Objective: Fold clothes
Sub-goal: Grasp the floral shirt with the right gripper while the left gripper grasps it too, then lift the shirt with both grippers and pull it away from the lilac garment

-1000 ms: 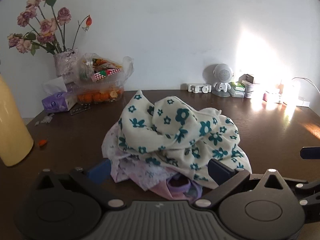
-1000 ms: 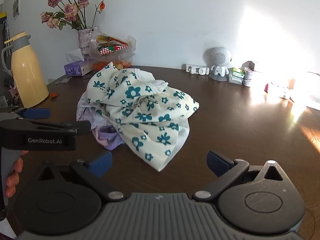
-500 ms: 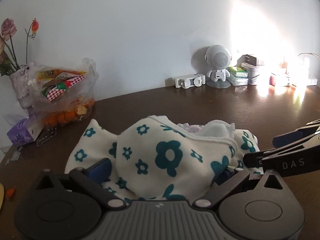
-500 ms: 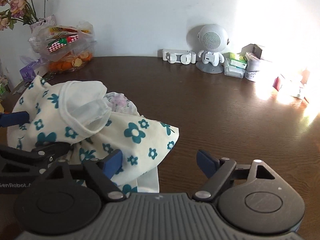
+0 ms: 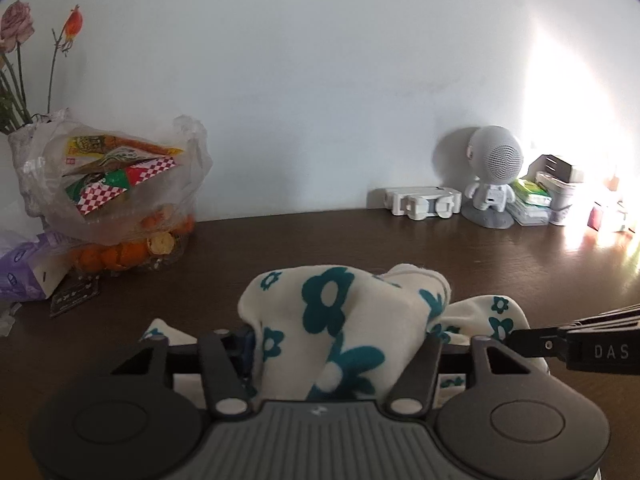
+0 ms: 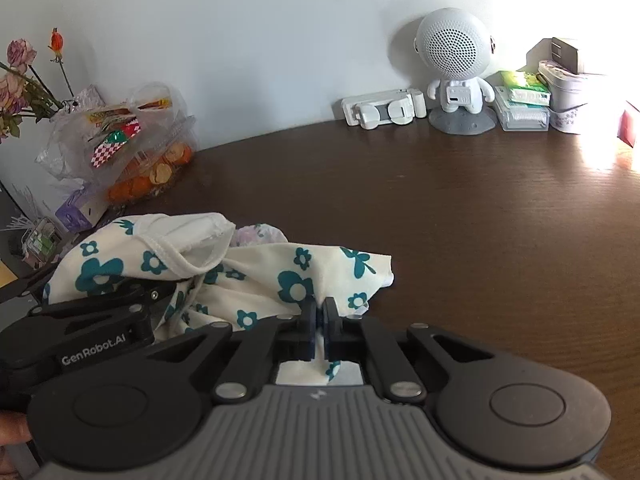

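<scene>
The floral garment [image 6: 224,276] lies bunched on the dark brown table [image 6: 480,240], directly in front of both tools; the right gripper [image 6: 319,316] has its blue-padded fingers [image 6: 308,320] drawn almost together on a narrow pleat of the cloth, which fans out beyond the tips and hangs down in a small tail behind them; the left gripper [image 5: 340,344] has a thick hump of the same garment [image 5: 332,320] filling the gap between its fingers, which stand only partly closed around that bulk; the left pad [image 5: 245,346] presses against the fabric, while the opposite finger is mostly covered by cloth, so how firmly it pinches I cannot tell; the garment is soft cream knit printed with teal flowers, with a stitched, rolled hem curling open to a plain white inside; a scrap of pale lilac printed cloth [image 6: 260,234] peeks out just behind it; the tabletop is smooth wood with fine grain and a sunlit glare at the right; against the white wall stand a round-headed white robot speaker [image 6: 456,68] with a perforated face, and a crinkled clear plastic bag [image 5: 120,196] of oranges and snack packets.
</scene>
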Tool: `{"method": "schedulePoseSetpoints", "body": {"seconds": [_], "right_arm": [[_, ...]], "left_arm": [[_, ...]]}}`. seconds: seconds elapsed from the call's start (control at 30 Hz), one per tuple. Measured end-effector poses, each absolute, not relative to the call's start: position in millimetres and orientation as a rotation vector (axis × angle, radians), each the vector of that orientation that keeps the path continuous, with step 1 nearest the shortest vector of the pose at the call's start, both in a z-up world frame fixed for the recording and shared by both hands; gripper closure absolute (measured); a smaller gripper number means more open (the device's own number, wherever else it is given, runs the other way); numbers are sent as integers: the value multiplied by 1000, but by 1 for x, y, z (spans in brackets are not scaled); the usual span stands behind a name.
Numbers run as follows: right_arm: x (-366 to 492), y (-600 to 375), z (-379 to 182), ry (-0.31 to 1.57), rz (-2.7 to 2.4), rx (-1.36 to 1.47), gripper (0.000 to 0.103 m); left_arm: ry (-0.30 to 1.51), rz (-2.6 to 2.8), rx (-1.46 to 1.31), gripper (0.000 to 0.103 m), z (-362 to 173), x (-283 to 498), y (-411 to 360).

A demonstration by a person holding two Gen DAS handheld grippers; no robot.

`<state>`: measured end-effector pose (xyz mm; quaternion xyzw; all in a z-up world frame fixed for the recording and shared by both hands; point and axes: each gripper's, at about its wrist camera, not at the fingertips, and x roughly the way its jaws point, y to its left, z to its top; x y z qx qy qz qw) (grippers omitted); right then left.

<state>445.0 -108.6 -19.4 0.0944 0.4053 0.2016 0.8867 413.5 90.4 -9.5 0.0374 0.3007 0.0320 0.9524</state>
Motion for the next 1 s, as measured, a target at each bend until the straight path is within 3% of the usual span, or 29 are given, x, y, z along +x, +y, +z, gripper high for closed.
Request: {"method": "schedulePoseSetpoints", "body": {"seconds": [0.13,0.4,0.7,0.87,1.0], "right_arm": [[453,-89,-10,793,429,150,101],[435,-83,64,611,486,123,102],[359,-143,175,381,423,101,102],[275,-214,211,301,385,52,102],[204,-249,175,421,379,-49,102]], "left_arm": [[578,57,54,74,13,406,105],[451,7,22,80,87,365,122],[295,-95,-92,81,173,263,138],[349,-234,-101,81,149,198,132],[533,-314,-103,82,81,157,123]]}}
